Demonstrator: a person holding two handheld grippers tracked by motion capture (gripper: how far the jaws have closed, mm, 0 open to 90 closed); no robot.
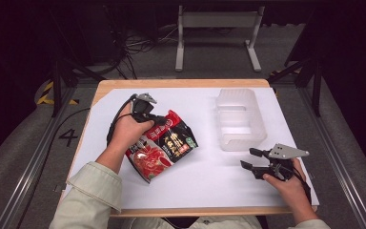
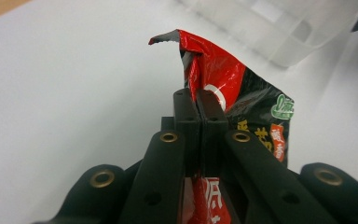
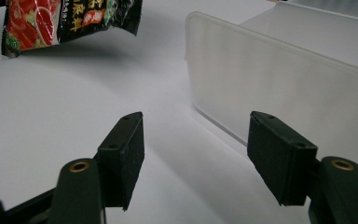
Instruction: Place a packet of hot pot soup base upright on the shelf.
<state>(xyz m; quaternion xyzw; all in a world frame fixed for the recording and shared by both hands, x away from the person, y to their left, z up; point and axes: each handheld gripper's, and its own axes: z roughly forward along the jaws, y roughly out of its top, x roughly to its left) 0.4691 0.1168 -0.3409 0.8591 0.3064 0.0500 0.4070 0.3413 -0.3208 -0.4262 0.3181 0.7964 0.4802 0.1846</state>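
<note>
One corner of sauce packet (image 1: pixel 164 143) pinched in left tongs (image 1: pixel 158 119); right tongs (image 1: pixel 249 159) wide, empty. Risk: foil slipping free, packet swinging against clear bin (image 1: pixel 240 118).

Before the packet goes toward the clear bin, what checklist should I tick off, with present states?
1. Left tongs shut on the red and black packet: ok.
2. Packet lifted clear of the white sheet: cannot tell; shadow beneath suggests partly.
3. Clear plastic bin upright, open side up: ok.
4. Bin holds nothing: ok.
5. Right tongs open, holding nothing: ok.
6. Right tongs apart from the bin: ok.
</note>
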